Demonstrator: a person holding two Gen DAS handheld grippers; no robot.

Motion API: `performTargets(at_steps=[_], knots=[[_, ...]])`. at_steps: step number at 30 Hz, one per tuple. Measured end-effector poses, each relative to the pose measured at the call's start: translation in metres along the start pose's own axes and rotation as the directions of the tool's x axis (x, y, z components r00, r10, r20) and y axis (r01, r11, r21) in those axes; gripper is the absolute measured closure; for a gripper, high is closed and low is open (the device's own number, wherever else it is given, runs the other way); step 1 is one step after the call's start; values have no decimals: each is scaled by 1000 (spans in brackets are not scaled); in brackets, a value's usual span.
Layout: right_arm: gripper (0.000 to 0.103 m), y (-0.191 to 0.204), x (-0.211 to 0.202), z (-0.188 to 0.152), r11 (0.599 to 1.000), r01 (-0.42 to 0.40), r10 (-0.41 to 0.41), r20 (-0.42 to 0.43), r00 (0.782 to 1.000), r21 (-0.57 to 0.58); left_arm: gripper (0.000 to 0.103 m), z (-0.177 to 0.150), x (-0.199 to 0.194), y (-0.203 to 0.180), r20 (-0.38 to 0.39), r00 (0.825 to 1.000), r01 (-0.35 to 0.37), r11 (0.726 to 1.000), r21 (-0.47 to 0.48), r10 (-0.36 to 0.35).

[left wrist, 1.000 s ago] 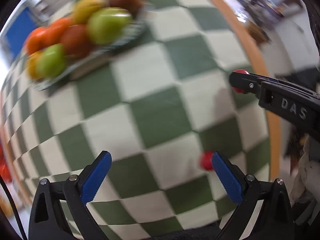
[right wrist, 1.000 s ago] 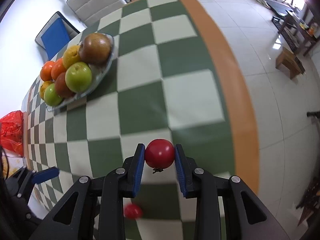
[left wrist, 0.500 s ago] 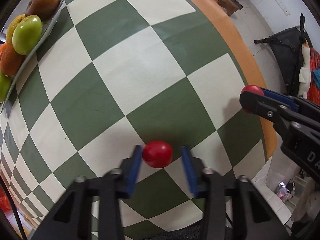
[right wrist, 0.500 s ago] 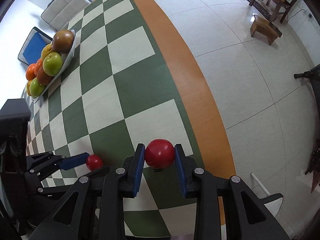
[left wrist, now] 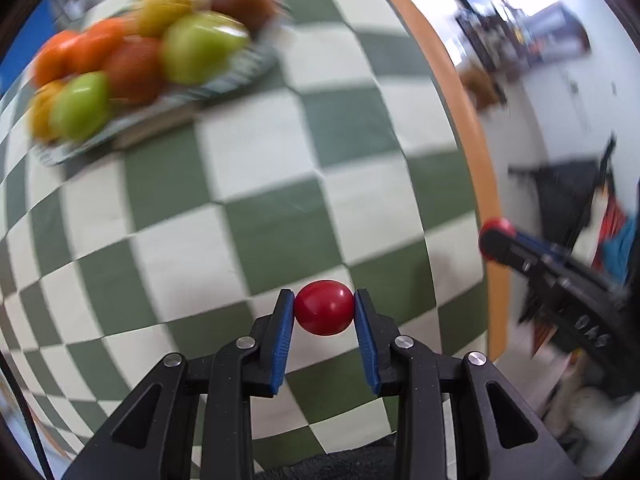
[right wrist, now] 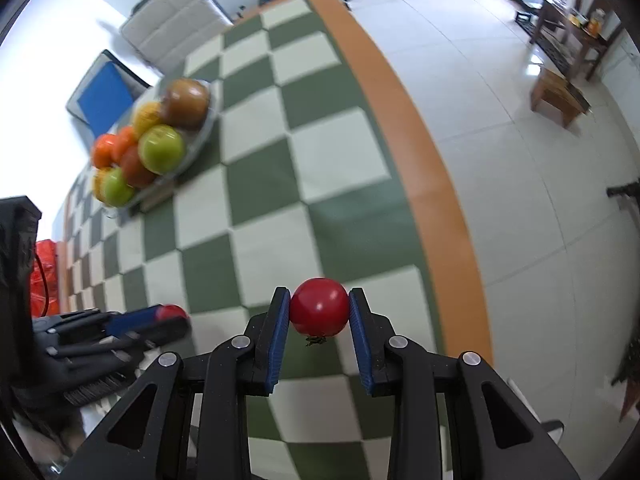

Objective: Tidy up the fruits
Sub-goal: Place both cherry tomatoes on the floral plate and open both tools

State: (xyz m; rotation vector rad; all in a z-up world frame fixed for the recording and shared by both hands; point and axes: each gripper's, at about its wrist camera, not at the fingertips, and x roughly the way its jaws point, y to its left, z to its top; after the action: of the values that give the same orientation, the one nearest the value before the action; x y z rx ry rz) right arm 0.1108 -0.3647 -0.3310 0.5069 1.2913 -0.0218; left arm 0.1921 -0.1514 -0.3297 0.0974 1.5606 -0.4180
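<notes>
My left gripper point(left wrist: 324, 312) is shut on a small red tomato point(left wrist: 324, 307), held above the checkered table. My right gripper point(right wrist: 319, 312) is shut on a second red tomato point(right wrist: 319, 306) near the table's orange edge. Each gripper shows in the other's view: the right gripper point(left wrist: 494, 238) at the right with a bit of red at its tip, the left gripper point(right wrist: 160, 320) at the lower left. A glass plate point(right wrist: 202, 138) piled with green, orange and brown fruit sits far back on the left; in the left wrist view the plate point(left wrist: 224, 84) is blurred.
The green and white checkered table point(right wrist: 260, 184) has an orange border point(right wrist: 416, 136) on the right, with tiled floor beyond. A blue-seated chair point(right wrist: 104, 96) and a grey chair point(right wrist: 176, 28) stand behind the table. A red bag point(right wrist: 44, 276) lies at the left.
My left gripper closed on the small tomato that lay on the table and lifted it, then swung toward the fruit plate. The right gripper kept its tomato and turned toward the plate.
</notes>
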Motion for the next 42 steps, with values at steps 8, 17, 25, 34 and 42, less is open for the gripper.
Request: performTargets(at_steps=[8, 17, 25, 34, 42], knots=[[71, 83, 18, 48, 985, -147, 147, -3, 989, -96, 75, 19, -68, 105, 160, 986, 94, 949, -300, -47], [71, 197, 95, 92, 954, -217, 202, -90, 975, -207, 75, 60, -56, 198, 205, 974, 189, 829, -526, -92], [71, 225, 127, 107, 950, -137, 110, -111, 988, -279, 75, 86, -34, 233, 185, 974, 219, 776, -592, -134], [70, 231, 140, 109, 950, -129, 98, -120, 988, -285, 75, 88, -14, 239, 148, 976, 216, 755, -620, -158], [69, 228, 140, 106, 952, -140, 110, -121, 987, -274, 75, 88, -14, 248, 150, 972, 235, 735, -636, -181]])
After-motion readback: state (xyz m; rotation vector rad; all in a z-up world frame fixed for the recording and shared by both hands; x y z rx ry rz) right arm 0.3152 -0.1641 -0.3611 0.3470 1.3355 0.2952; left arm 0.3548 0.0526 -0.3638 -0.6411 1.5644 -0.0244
